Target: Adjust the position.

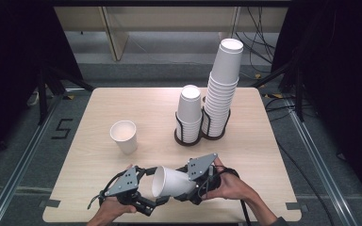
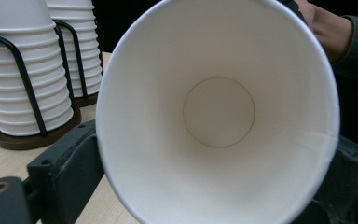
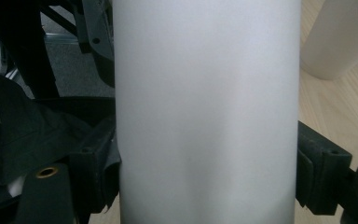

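held paper cup (image 1: 169, 182): lies sideways, empty, base hidden by right gripper (image 1: 193, 188), jaws clamped on its wall
left gripper (image 1: 158, 200): jaws released beside rim
standing cup (image 1: 124, 136): empty, on counter (image 1: 99, 155)

High view looks down from above the table's (image 1: 245, 141) near edge. Both gripper views sit super close to the sideways cup (image 1: 169, 182): left stares into its mouth, right faces its wall.

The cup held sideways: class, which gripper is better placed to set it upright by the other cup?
Right. The right gripper clamps the cup around its body; the left gripper sits at its rim, jaws apparently loose.
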